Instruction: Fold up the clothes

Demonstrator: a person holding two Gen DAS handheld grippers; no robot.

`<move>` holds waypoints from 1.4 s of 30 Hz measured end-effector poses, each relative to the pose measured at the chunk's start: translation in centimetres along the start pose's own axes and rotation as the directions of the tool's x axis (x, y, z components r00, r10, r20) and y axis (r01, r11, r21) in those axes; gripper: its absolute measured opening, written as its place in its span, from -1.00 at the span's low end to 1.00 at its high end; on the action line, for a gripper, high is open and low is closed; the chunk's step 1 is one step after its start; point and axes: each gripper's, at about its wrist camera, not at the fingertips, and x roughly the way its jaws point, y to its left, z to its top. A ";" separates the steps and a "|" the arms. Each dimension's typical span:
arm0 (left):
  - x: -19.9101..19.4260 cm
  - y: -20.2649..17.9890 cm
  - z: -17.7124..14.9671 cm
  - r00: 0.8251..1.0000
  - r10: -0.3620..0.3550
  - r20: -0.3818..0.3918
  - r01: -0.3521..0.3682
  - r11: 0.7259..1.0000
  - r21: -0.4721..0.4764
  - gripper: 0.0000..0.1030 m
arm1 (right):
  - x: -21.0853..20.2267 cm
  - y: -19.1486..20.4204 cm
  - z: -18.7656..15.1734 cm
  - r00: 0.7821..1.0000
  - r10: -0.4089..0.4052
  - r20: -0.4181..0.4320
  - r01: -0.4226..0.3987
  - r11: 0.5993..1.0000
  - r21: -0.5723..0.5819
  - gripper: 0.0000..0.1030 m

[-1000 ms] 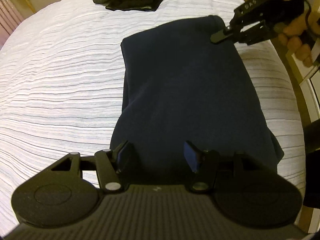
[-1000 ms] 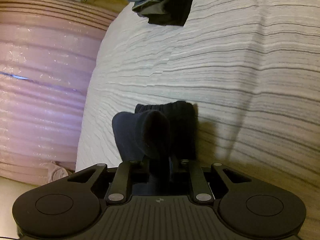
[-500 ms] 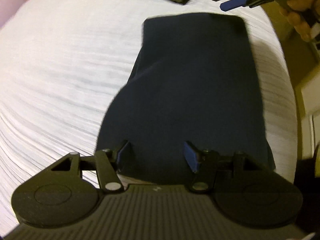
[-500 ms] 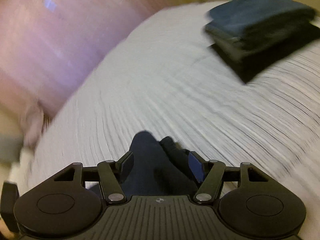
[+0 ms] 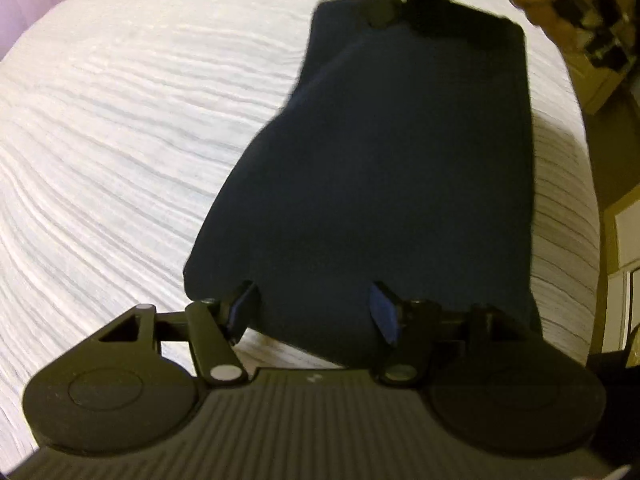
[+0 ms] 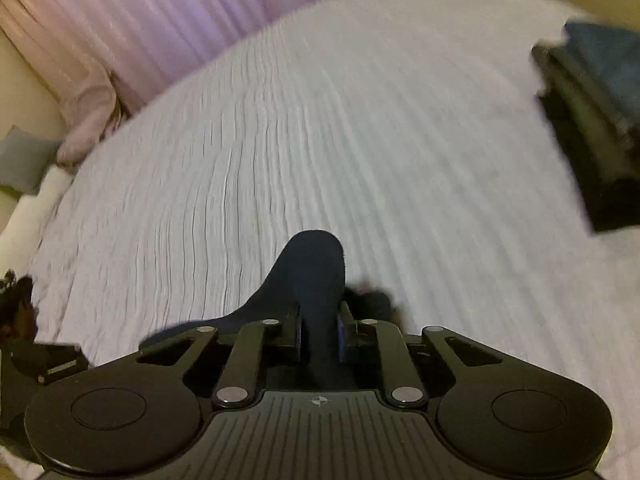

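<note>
Navy garment (image 5: 400, 168) on the bed (image 5: 120, 120): our right gripper (image 6: 320, 336) jaws closing on its far corner for the fold; left gripper (image 5: 312, 312) jaws half-open, empty, over its near edge.

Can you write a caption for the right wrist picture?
Right hand-held gripper closing on a fold of dark blue cloth above the white bedspread.

The left tool (image 5: 314, 310) points steeply down, its jaws spread wide with nothing pressed between them. The right tool (image 6: 320, 330) is closing, its pads (image 6: 341, 336) pinching dark cloth. A bare hand (image 5: 560, 4) carries the right tool.
</note>
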 end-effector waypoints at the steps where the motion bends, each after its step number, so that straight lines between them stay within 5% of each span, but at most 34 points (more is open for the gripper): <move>1: 0.4 -0.2 0.0 1.000 -0.005 -0.003 0.005 1.000 0.002 0.12 | -0.5 -0.4 -0.1 1.000 -0.002 0.013 0.002 1.000 0.009 -0.72; 4: 1.7 -0.5 0.0 1.000 0.003 -0.013 -0.004 1.000 -0.008 0.15 | 1.6 -2.8 -1.4 1.000 0.007 -0.025 -0.005 0.998 0.070 -0.64; 5: 1.5 -0.5 0.0 1.000 0.007 -0.008 -0.007 1.000 -0.012 0.15 | 2.0 -3.3 -1.6 0.999 0.015 -0.030 -0.012 0.996 0.087 -0.26; 7: 0.4 -0.4 0.2 1.000 0.014 0.011 -0.014 1.000 -0.018 0.11 | 1.6 -3.7 -1.4 1.000 -0.009 -0.012 0.010 0.993 0.117 0.13; 12: -2.0 0.2 1.0 0.997 0.030 0.072 -0.027 0.999 -0.039 0.09 | -3.7 -2.1 -2.0 0.988 -0.040 0.152 0.021 0.992 0.125 0.13; 15: -0.8 1.2 1.8 0.997 0.020 0.077 -0.014 0.997 -0.071 0.09 | -5.5 -0.9 -3.5 0.974 0.031 0.226 -0.062 0.989 0.132 0.13; 17: 1.2 1.7 2.1 0.999 0.001 0.050 0.004 0.996 -0.095 0.09 | -4.5 -0.5 -4.7 0.977 0.104 0.186 -0.129 0.984 0.127 0.13; 20: 3.5 2.3 2.0 0.999 -0.013 0.037 0.016 0.996 -0.086 0.21 | -1.1 -1.1 -6.5 0.994 0.073 0.078 -0.079 0.994 0.075 0.12; 24: 3.2 2.5 2.6 1.000 -0.012 0.027 0.014 0.997 -0.075 0.21 | 0.4 -2.9 -6.9 0.996 0.070 0.061 -0.076 0.992 0.102 0.09; 28: 0.7 2.6 1.4 1.000 0.022 0.011 -0.021 0.994 -0.107 0.18 | -2.9 -2.1 -6.2 0.994 0.059 0.097 -0.075 0.983 0.167 0.10; 29: 0.2 2.9 0.9 1.000 0.028 0.007 -0.027 0.991 -0.128 0.18 | -4.2 -2.1 -6.5 0.991 0.050 0.124 -0.075 0.977 0.201 0.11; 33: -0.8 4.1 -1.1 0.999 0.039 -0.023 -0.043 0.977 -0.210 0.20 | -8.7 -2.2 -11.2 0.971 -0.017 0.239 -0.074 0.927 0.369 0.67; 38: 0.0 5.1 -1.2 0.998 0.043 -0.052 -0.054 0.971 -0.231 0.34 | -8.8 -3.0 -18.0 0.984 -0.029 0.178 -0.079 0.818 0.570 0.67; 42: 0.8 4.9 -0.5 0.996 0.047 -0.082 -0.064 0.971 -0.229 0.43 | -5.7 -3.3 -19.2 0.989 0.018 0.145 -0.100 0.804 0.586 0.67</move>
